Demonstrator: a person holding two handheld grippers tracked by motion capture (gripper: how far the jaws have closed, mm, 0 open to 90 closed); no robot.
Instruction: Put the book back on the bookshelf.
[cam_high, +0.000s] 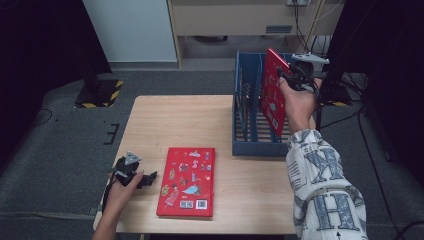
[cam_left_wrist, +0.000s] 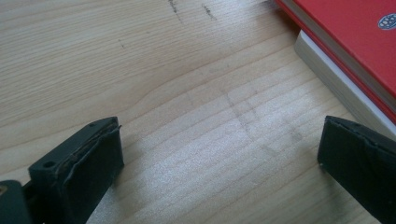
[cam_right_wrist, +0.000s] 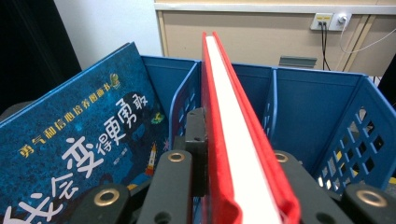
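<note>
A red picture book (cam_high: 186, 181) lies flat on the wooden table (cam_high: 150, 125), near its front edge. Left of it my left gripper (cam_high: 142, 179) rests low over the wood, open; its jaws stand wide apart with bare table between them (cam_left_wrist: 219, 158), and the book's corner (cam_left_wrist: 345, 32) shows beyond the right jaw. My right gripper (cam_high: 287, 75) is shut on a second red book (cam_high: 272, 92), held upright and tilted above the blue file rack (cam_high: 250, 145). In the right gripper view that book (cam_right_wrist: 229, 116) runs edge-on between the jaws (cam_right_wrist: 229, 154).
A blue book (cam_right_wrist: 79, 140) leans in the rack's left compartment (cam_high: 243, 95). The rack's dividers and lattice wall (cam_right_wrist: 355, 135) stand to the right of the held book. Grey carpet surrounds the table; a cabinet with wall sockets (cam_right_wrist: 329, 21) stands behind.
</note>
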